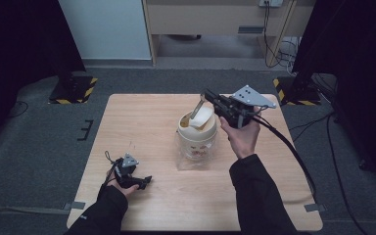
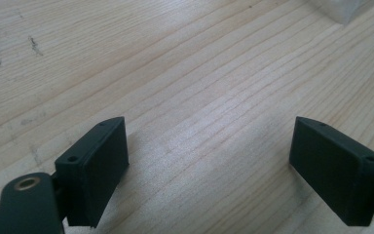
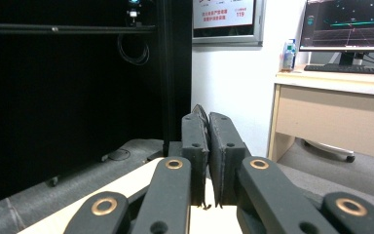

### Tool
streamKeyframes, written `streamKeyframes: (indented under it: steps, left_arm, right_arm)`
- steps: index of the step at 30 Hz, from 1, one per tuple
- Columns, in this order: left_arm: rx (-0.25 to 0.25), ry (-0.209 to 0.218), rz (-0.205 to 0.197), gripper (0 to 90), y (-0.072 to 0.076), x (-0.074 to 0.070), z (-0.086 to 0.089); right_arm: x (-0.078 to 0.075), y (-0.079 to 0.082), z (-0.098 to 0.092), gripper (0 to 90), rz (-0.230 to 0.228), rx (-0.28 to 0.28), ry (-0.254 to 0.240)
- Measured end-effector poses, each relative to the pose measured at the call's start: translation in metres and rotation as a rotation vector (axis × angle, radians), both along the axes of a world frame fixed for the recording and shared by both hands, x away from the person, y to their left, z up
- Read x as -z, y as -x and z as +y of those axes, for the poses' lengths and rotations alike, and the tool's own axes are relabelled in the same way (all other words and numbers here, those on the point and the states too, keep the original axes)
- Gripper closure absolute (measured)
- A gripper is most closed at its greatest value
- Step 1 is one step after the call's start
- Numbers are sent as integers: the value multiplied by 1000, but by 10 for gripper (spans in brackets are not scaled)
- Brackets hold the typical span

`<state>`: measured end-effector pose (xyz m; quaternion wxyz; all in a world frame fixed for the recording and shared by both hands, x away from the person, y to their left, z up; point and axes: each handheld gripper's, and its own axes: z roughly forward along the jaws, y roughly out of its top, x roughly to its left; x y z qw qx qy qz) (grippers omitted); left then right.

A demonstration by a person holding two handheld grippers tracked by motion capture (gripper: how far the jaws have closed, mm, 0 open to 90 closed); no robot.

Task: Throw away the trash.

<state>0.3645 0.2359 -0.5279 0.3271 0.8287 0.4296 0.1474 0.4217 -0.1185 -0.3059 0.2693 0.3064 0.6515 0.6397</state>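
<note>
A cream cup [image 1: 196,136] with a printed label stands mid-table, with clear plastic [image 1: 188,161] around its base. A white flap [image 1: 200,116] rises tilted from the cup's rim. Just above the cup my right gripper [image 1: 206,94] is shut on the flap's upper end. In the right gripper view its jaws [image 3: 208,122] are pressed together on a thin dark edge, and the cup is hidden. My left gripper [image 1: 144,181] lies low at the table's front left. Its jaws [image 2: 209,161] stand wide apart over bare wood with nothing between them.
The wooden table [image 1: 142,122] has bare room to the left of the cup and in front of it. A corner of the clear plastic [image 2: 343,9] shows far ahead of the left jaws. Black stands [image 1: 73,85] and a desk [image 3: 331,107] lie beyond the table.
</note>
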Motion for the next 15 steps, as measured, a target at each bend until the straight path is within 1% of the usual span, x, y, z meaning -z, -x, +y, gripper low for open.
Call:
streamKeyframes:
  steps: [6,7,12,15]
  left_arm:
    - [7,1,1,112,0,0,0]
    - [7,3,1,108,0,1,-1]
    - [13,-2,0,100,0,1,-1]
    - [15,-3,0,99,0,1,-1]
  right_arm:
    - [2,-11,19,861,-11,9,44]
    - [3,-13,21,861,-5,10,47]
    - [9,-24,33,861,-5,18,90]
    - [14,-30,38,861,9,23,99]
